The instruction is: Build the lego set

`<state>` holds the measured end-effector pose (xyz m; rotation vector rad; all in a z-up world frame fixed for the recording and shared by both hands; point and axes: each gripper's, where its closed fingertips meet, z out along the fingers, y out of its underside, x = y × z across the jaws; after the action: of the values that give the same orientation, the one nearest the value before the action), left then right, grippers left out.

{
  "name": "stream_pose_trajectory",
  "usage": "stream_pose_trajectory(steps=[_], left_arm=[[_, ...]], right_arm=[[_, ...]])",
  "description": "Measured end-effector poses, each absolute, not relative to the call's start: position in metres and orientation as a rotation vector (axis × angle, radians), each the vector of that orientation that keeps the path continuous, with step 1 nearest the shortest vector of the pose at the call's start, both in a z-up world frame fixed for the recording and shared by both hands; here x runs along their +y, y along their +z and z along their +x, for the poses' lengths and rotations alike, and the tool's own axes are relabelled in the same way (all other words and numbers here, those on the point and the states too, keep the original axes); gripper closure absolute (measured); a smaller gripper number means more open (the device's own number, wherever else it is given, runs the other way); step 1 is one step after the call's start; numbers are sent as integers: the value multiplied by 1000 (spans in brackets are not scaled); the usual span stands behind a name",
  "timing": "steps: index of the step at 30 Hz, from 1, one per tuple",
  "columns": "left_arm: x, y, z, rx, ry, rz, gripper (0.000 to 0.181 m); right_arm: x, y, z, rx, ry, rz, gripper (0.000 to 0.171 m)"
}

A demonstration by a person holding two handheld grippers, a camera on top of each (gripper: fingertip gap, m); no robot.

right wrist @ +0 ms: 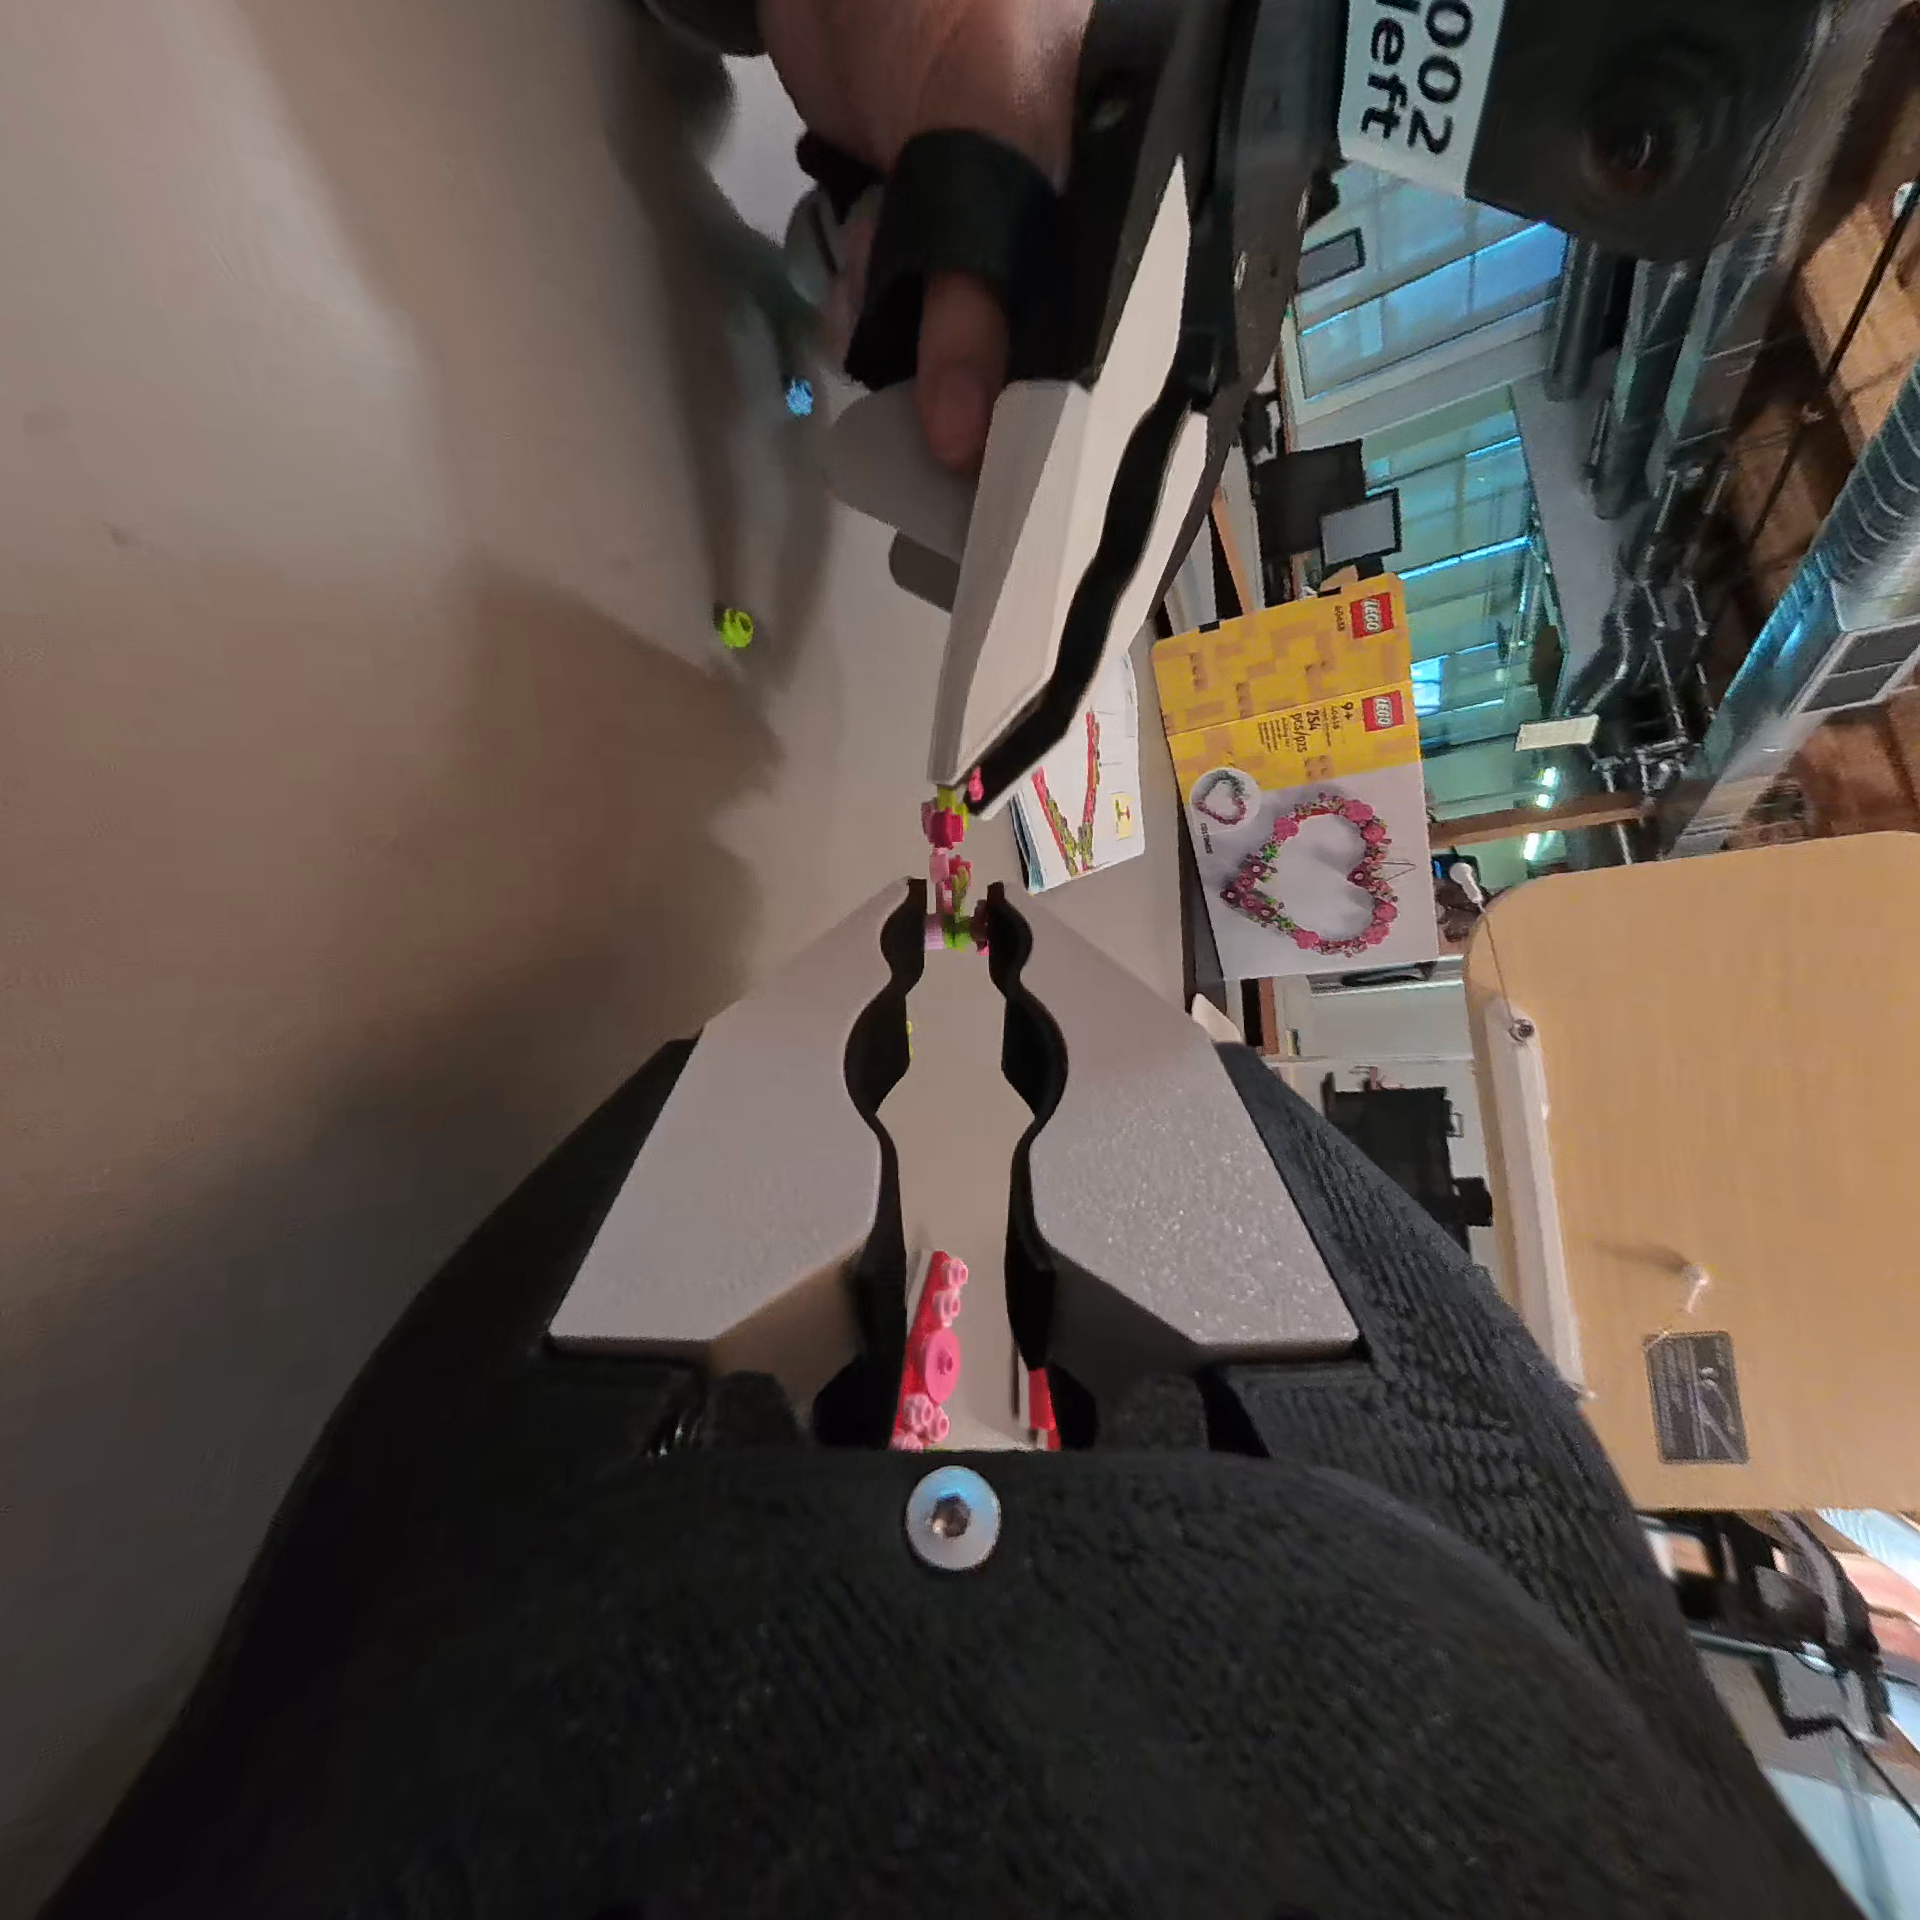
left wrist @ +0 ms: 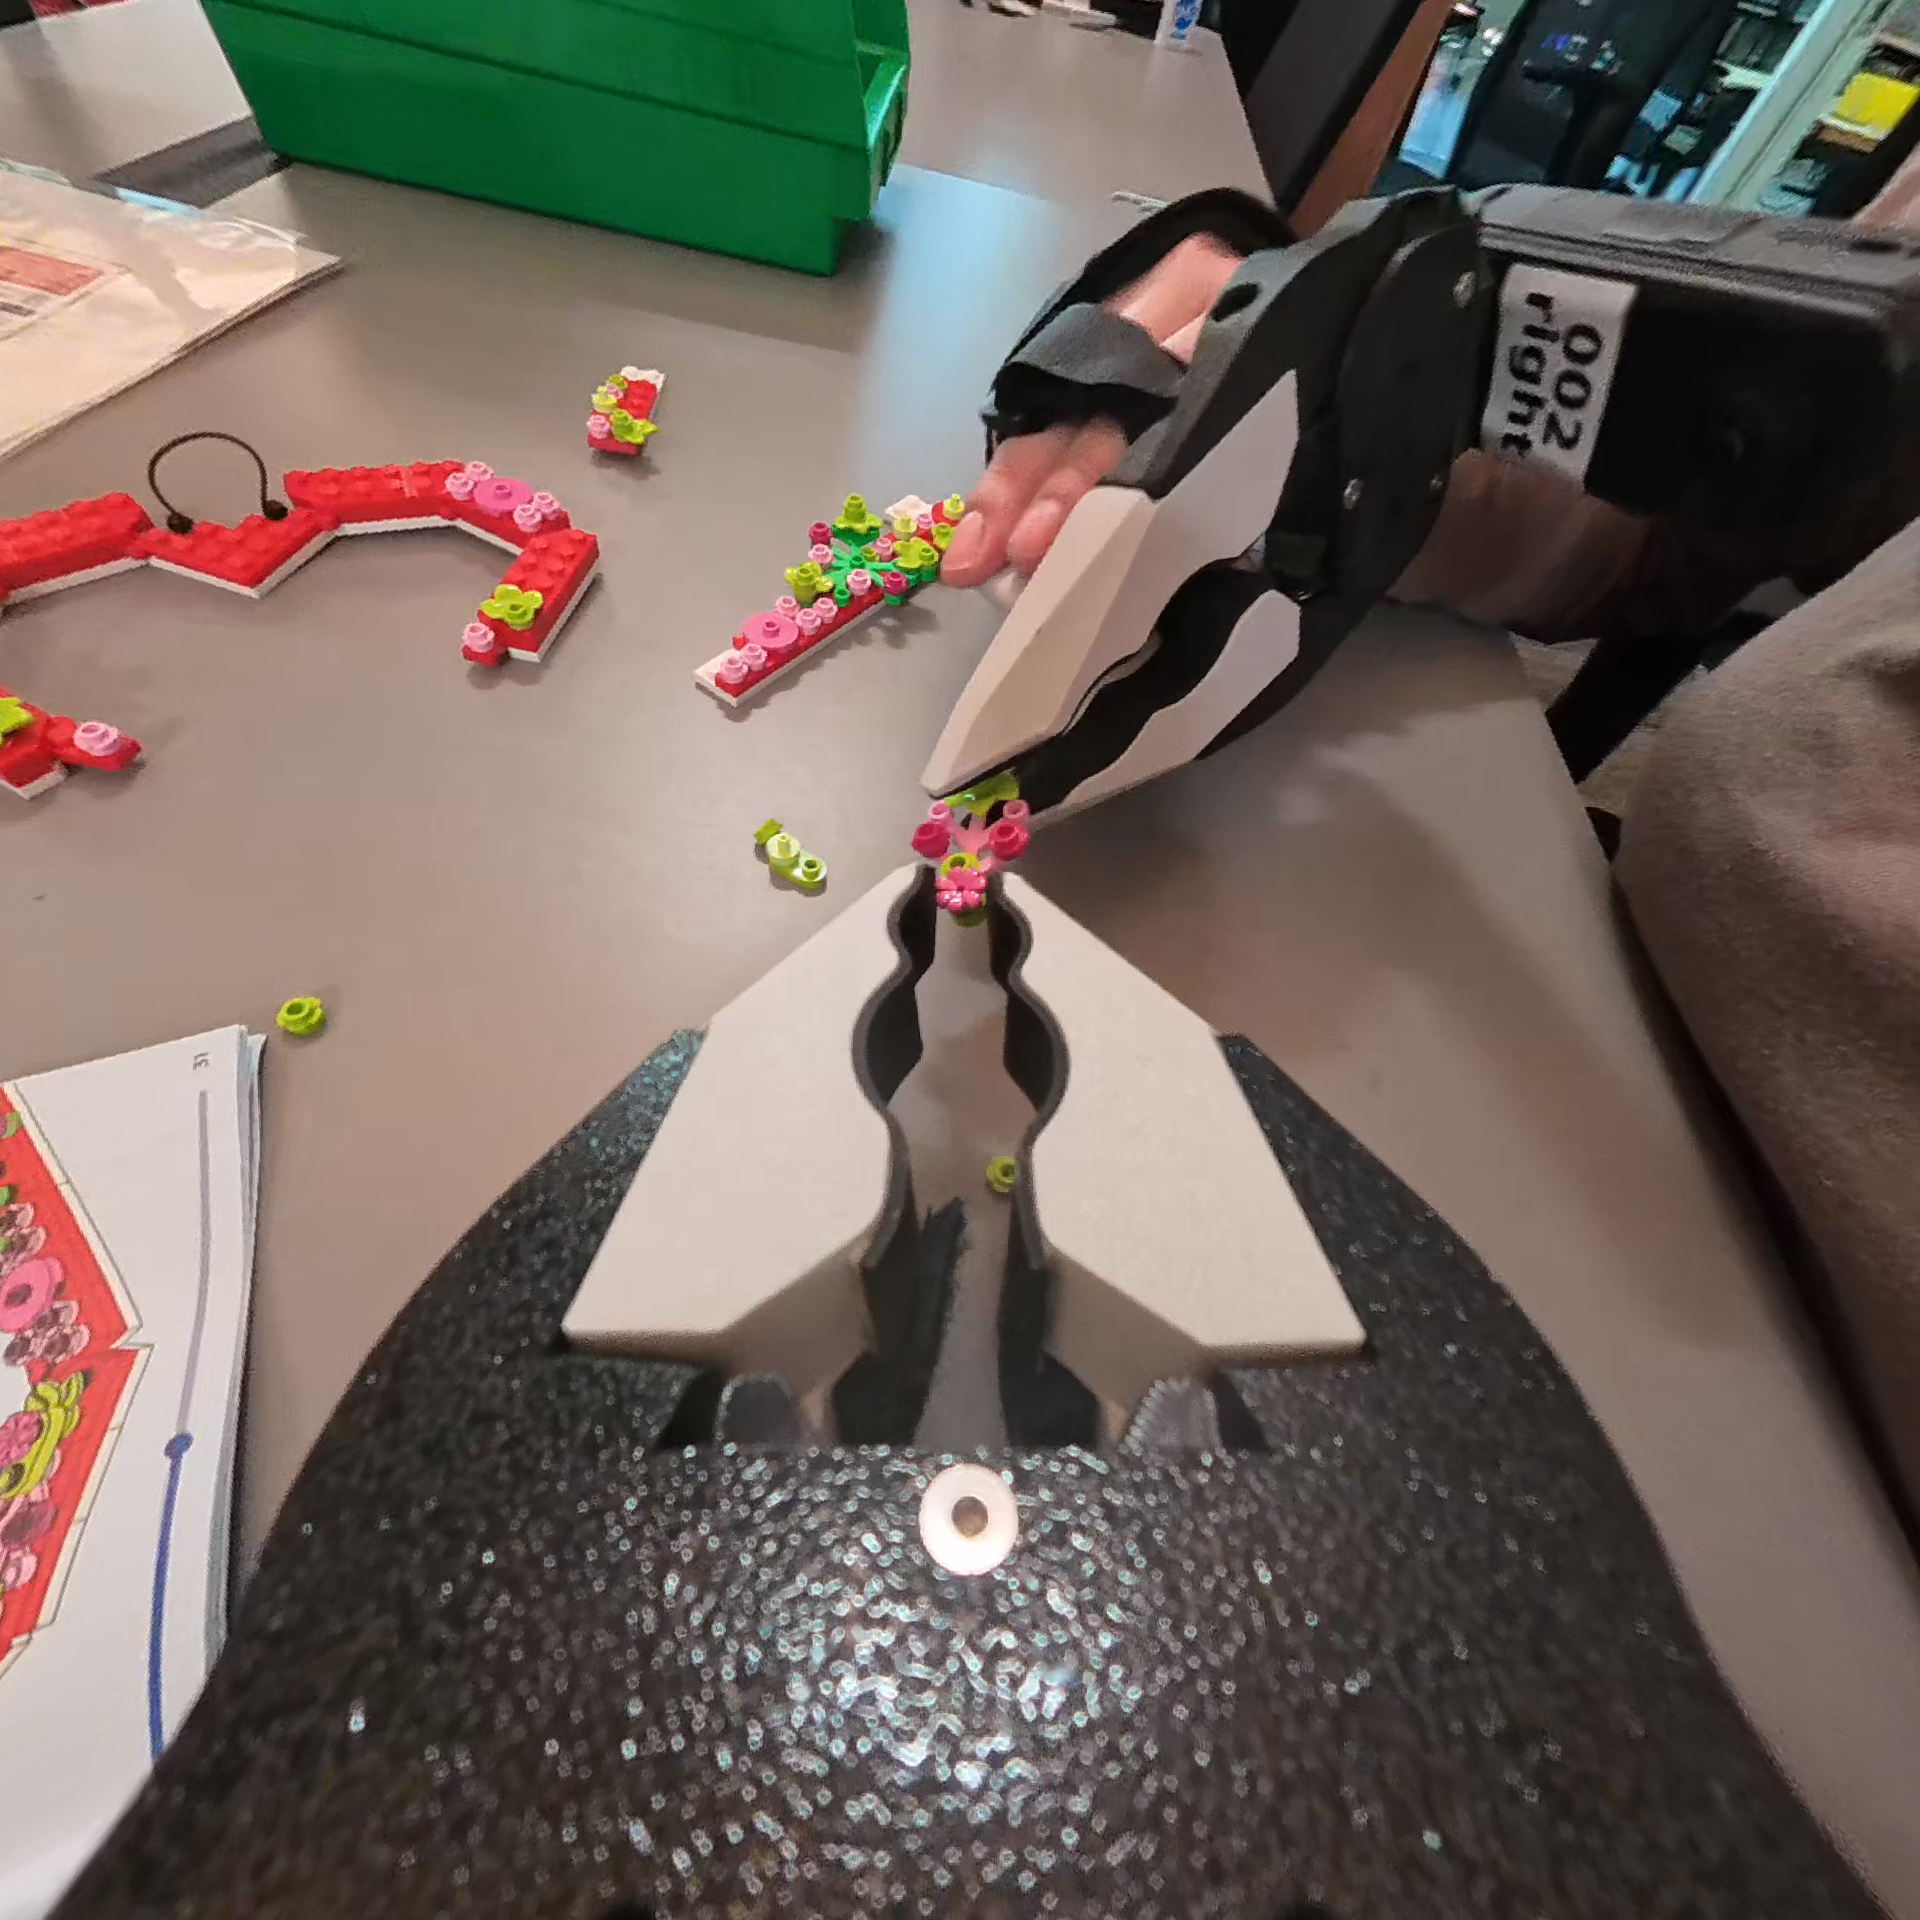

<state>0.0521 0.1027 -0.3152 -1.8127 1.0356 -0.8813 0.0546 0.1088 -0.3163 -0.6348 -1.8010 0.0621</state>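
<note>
My left gripper [left wrist: 961,881] is shut on a small magenta flower on a lime base [left wrist: 958,891]. My right gripper [left wrist: 979,795] comes in from the upper right, shut on a pink flower stem with magenta buds [left wrist: 1003,836]. The two pieces touch tip to tip just above the grey table [left wrist: 520,883]. In the right wrist view my right gripper [right wrist: 954,896] holds the pink and lime stem [right wrist: 948,920], and the left gripper [right wrist: 961,784] holds the lime and magenta flower [right wrist: 943,821] against it from above. Red heart sections with flowers [left wrist: 416,509] lie at the left.
A flowered red strip [left wrist: 821,603] and a small red section [left wrist: 623,410] lie mid-table. Loose lime pieces [left wrist: 795,857] [left wrist: 301,1013] [left wrist: 1003,1174] lie near the grippers. An instruction booklet [left wrist: 104,1299] is front left, a green bin [left wrist: 582,104] at the back. The set's box [right wrist: 1299,790] stands beyond.
</note>
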Motion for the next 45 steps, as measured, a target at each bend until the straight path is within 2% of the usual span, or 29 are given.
stream_pose_trajectory(steps=[12, 17, 33, 45], left_arm=[[66, -286, 57, 1121, -1284, -1630, 174], [60, -283, 58, 1123, -1379, -1586, 174], [87, -298, 55, 1194, -850, -1574, 174], [94, -302, 53, 1185, -762, -1576, 174]], right_arm=[[74, -290, 57, -1743, 462, -590, 162], [67, -288, 57, -1740, 514, -568, 162], [95, -301, 55, -1719, 89, -483, 162], [102, -304, 54, -1704, -11, -453, 162]])
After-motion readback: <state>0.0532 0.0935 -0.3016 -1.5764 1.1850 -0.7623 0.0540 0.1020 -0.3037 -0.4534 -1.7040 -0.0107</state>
